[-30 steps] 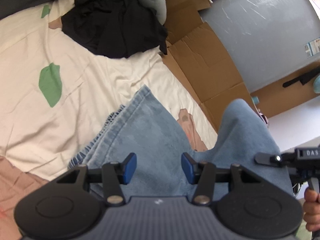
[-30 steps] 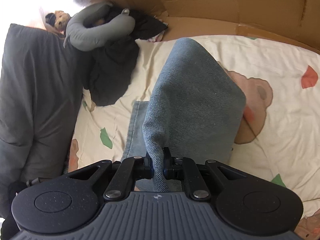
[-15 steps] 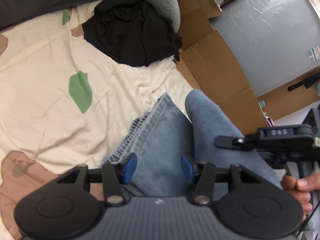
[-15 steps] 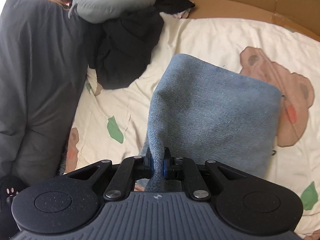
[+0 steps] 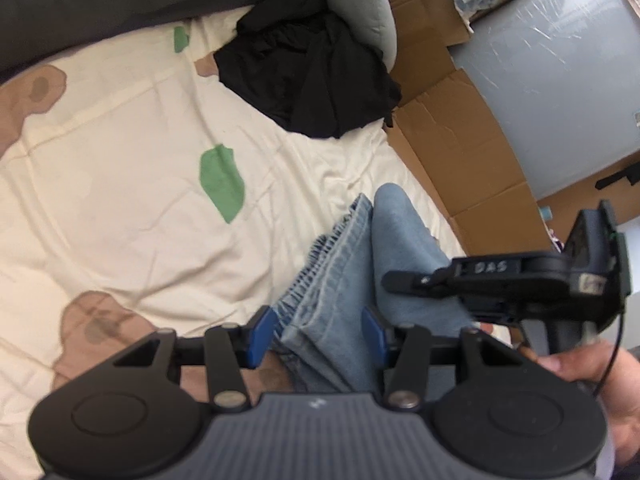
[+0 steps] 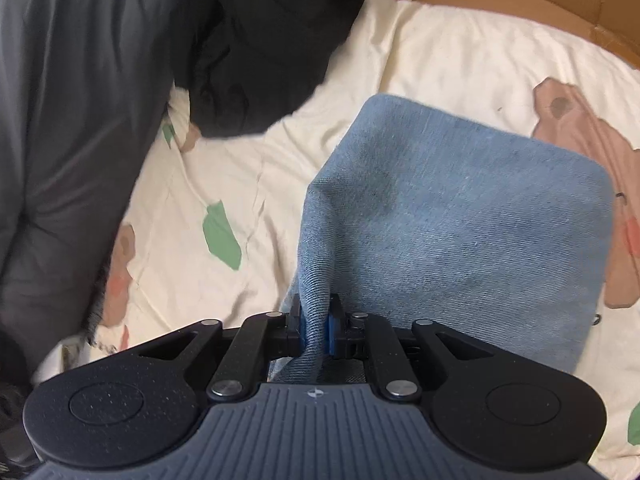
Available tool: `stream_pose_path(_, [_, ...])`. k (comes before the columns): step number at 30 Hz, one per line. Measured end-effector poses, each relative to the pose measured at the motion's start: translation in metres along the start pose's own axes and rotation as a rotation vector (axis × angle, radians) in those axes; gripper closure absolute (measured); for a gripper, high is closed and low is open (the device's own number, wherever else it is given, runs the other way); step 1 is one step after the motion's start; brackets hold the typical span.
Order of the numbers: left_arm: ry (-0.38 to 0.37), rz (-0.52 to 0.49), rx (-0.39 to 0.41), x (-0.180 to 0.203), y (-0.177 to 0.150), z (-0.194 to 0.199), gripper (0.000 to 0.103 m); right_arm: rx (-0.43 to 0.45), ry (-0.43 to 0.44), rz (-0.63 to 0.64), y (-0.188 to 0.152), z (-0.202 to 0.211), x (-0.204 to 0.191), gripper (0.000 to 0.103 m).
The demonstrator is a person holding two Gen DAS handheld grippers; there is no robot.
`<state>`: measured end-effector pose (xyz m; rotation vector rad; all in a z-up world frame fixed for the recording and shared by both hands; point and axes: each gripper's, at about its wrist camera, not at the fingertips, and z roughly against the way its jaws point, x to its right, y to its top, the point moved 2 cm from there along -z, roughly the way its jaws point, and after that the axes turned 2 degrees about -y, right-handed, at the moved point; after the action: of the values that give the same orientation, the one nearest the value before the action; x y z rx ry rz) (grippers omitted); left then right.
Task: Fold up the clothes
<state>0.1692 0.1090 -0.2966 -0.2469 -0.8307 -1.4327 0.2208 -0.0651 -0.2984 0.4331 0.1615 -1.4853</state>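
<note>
Light blue jeans [image 5: 344, 276] lie on a cream bedsheet [image 5: 120, 160] printed with bears and green leaves. My left gripper [image 5: 318, 336] is open just above the elastic waistband, whose gathered edge runs between the blue pads without being pinched. In the right wrist view the jeans [image 6: 460, 216] drape forward in a folded hump, and my right gripper [image 6: 315, 326] is shut on a bunched fold of the denim. The right gripper [image 5: 404, 280] also shows in the left wrist view, held by a hand [image 5: 592, 372] over the jeans.
A black garment [image 5: 312, 68] is heaped at the far side of the bed beside a grey neck pillow [image 5: 360, 12]. A dark grey duvet [image 6: 64, 120] borders the sheet. Cardboard [image 5: 452, 132] and a grey plastic-wrapped panel [image 5: 548, 72] stand along the bed's right edge.
The right gripper carried the denim fold forward and down, so the raised hump now lies lower over the jeans. The left gripper slid along to the waistband edge and stayed open.
</note>
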Motion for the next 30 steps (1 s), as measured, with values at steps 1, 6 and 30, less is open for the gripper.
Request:
stream_pose_path(1, [0.004,-0.002,0.002,0.000,0.001,0.001,0.052,-0.008,0.005,-0.006,-0.001,-0.003,0.000,0.085])
stream_pose_path(6, [0.037,-0.009,0.015,0.000,0.004,0.004,0.051,-0.026,0.053,-0.002,-0.002,0.013,0.004,0.072])
stream_pose_path(30, [-0.005,0.078,-0.158,0.002,-0.022,-0.055,0.037,0.027,0.099,-0.057,-0.068,0.064,0.155,0.065])
